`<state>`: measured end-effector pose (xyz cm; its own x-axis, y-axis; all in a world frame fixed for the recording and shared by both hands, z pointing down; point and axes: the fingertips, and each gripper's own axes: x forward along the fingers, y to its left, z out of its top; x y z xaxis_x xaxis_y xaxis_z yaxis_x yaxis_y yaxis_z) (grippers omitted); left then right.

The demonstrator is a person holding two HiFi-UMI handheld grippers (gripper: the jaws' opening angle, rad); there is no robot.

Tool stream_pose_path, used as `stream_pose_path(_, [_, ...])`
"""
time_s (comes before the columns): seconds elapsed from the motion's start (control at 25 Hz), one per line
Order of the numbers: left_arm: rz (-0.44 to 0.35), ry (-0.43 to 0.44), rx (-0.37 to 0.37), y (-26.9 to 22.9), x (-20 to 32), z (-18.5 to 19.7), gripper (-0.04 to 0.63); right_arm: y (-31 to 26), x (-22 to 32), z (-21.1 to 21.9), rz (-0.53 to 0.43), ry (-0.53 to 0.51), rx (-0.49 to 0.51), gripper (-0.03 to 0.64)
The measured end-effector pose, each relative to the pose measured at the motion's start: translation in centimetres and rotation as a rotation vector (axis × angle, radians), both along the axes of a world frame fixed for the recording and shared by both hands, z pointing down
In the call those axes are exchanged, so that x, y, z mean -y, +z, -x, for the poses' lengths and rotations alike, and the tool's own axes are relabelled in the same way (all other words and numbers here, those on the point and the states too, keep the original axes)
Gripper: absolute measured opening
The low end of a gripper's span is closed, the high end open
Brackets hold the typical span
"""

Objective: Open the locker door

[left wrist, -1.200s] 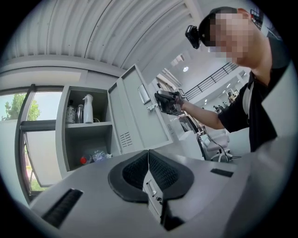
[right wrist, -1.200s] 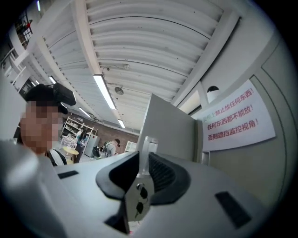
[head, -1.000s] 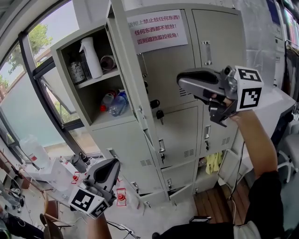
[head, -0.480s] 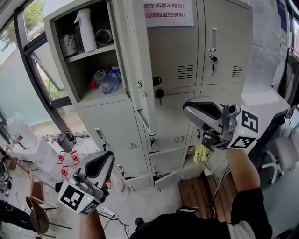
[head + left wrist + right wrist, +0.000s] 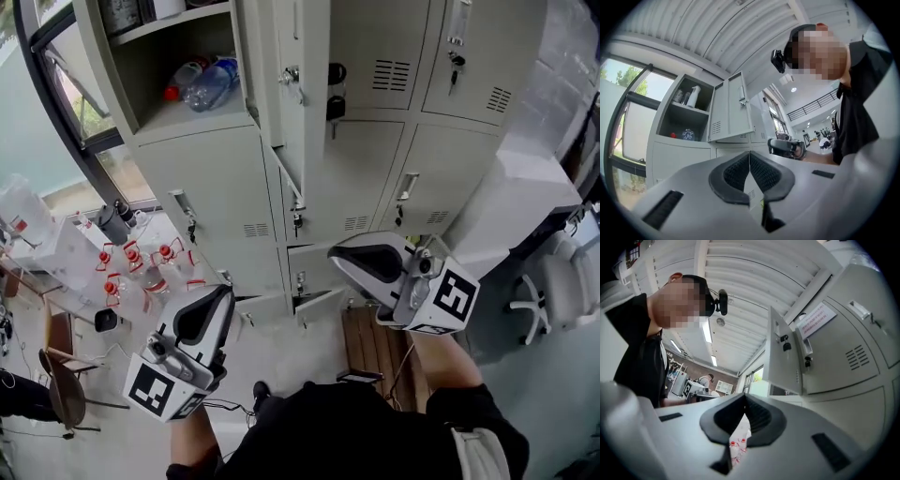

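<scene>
The grey locker bank fills the top of the head view. One upper locker door point(image 5: 302, 84) stands swung open, edge-on to me, with keys hanging on the doors behind it. Left of it an open compartment point(image 5: 178, 94) holds plastic bottles point(image 5: 202, 80). My right gripper point(image 5: 335, 256) hangs low in front of the bottom lockers, shut and empty, touching nothing. My left gripper point(image 5: 223, 298) is low at the left, also shut and empty. In the left gripper view the open door point(image 5: 733, 110) shows beyond the shut left gripper point(image 5: 749, 158). In the right gripper view the door point(image 5: 785, 357) stands above the shut right gripper point(image 5: 744, 404).
A table with small red-capped bottles point(image 5: 131, 267) stands at the left by the window. A chair point(image 5: 61, 384) sits at lower left, a white office chair point(image 5: 553, 291) at the right. A bottom locker door point(image 5: 314, 305) is ajar. A white cabinet point(image 5: 525, 187) juts out right of the lockers.
The right gripper has dropped from beside the upper lockers to waist height, away from the door. The head view has tilted downward. The left gripper has stayed low.
</scene>
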<state>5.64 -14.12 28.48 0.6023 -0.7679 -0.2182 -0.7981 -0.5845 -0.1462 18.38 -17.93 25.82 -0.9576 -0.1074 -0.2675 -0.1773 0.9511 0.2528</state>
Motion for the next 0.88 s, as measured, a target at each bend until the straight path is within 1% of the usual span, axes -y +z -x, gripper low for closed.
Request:
stream_pose_path(0.12, [0.067,-0.002,0.005,3.9,0.0,0.0,0.017,4.0,-0.6,1.6,0.054,-0.02,-0.026,0.012])
stream_pose_path(0.2, [0.111,0.0,-0.002,6.3,-0.2,0.2,0.017,6.5,-0.6,2.3,0.098,-0.016,-0.038,0.012])
stream_pose_path(0.24, [0.118,0.0,-0.017,7.0,-0.4,0.3,0.017,7.6,-0.4,2.4,0.118,-0.008,-0.042,0.012])
stream_pose_path(0.36, [0.123,0.0,-0.094,8.5,-0.6,0.5,0.017,10.6,0.1,2.6,0.185,0.003,-0.045,0.012])
stream_pose_path(0.44, [0.14,-0.028,-0.119,10.6,-0.8,0.9,0.017,12.8,0.0,2.8,0.215,-0.005,-0.063,0.012])
stream_pose_path(0.52, [0.154,-0.043,-0.141,12.8,-1.1,1.0,0.017,15.4,-0.5,3.1,0.232,-0.03,-0.085,0.012])
stream_pose_path(0.6, [0.164,-0.033,-0.157,14.6,-1.3,0.6,0.017,18.0,-1.2,3.6,0.259,-0.075,-0.097,0.012])
stream_pose_path(0.72, [0.184,-0.026,-0.158,17.2,-1.4,0.1,0.017,21.4,-2.2,4.6,0.327,-0.123,-0.104,0.012])
stream_pose_path(0.8, [0.203,-0.047,-0.15,19.5,-1.5,0.0,0.017,23.3,-2.6,4.9,0.369,-0.1,-0.111,0.012])
stream_pose_path(0.88, [0.234,-0.091,-0.126,22.1,-1.4,0.3,0.017,25.2,-2.4,4.9,0.396,-0.049,-0.13,0.012])
